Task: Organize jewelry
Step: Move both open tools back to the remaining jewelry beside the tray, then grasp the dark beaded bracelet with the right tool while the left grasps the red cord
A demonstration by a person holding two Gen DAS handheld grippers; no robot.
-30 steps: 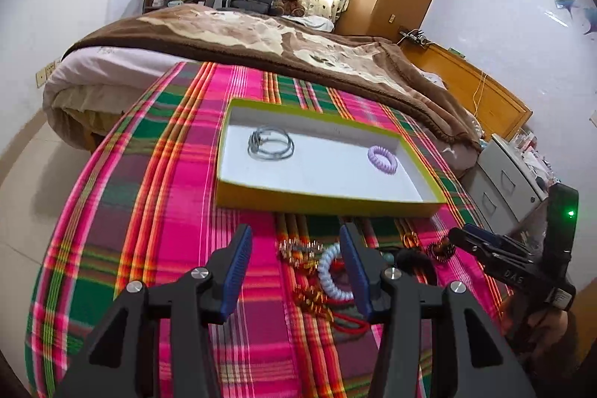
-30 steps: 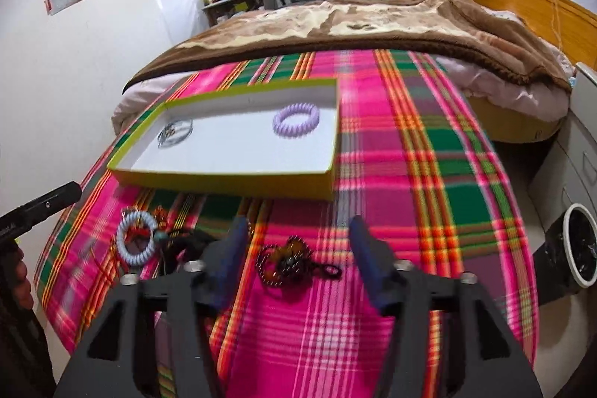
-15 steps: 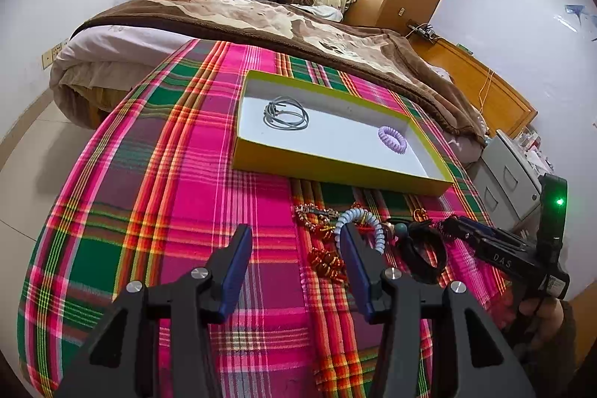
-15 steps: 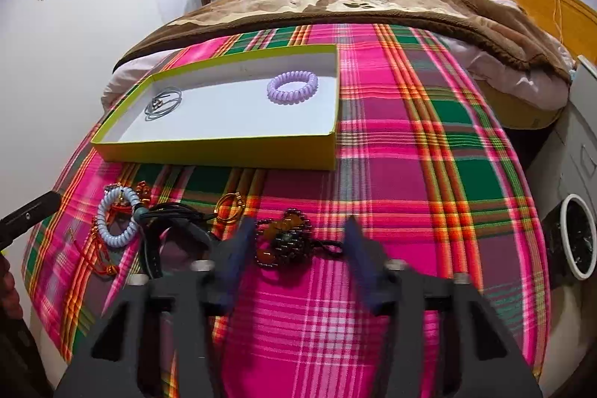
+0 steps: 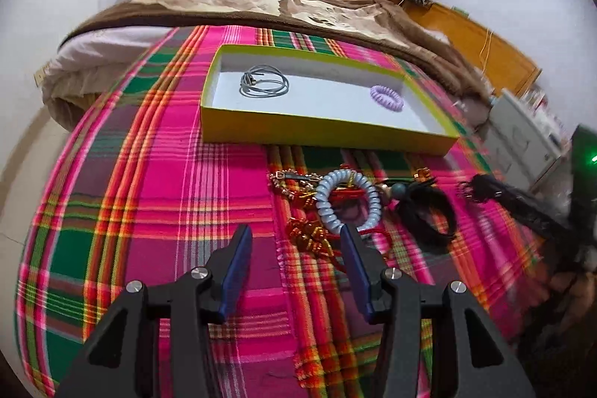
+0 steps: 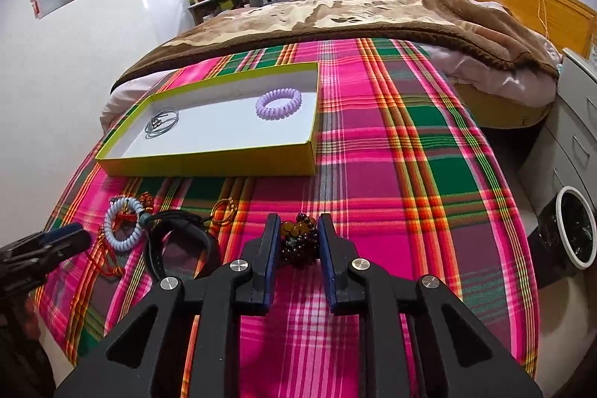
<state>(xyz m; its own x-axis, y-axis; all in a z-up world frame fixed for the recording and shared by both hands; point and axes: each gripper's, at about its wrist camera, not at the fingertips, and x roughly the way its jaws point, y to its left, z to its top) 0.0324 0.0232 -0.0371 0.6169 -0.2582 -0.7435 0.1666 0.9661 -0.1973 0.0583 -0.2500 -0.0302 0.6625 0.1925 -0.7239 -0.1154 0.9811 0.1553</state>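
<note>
The right gripper [image 6: 298, 241] is closing its jaws around the dark bead bracelet [image 6: 298, 243], in front of the yellow box [image 6: 209, 163]; the pads look just touching it. The left gripper [image 5: 294, 248] stands wide and holds nothing, near the pale blue coil bracelet [image 5: 349, 200] before that box.

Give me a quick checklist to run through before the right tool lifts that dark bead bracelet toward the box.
1. Dark bead bracelet sits between the right tool's fingers: ok; they are closing on it.
2. Pads fully pressing the beads: cannot tell.
3. Bracelet free of the other jewelry: ok; the gold ring and black band lie apart, to its left.
4. Yellow box has bare floor to drop into: ok; only the purple coil tie and grey cord are inside.
5. Left tool out of the way: ok; open, over the light blue coil tie side.
</note>
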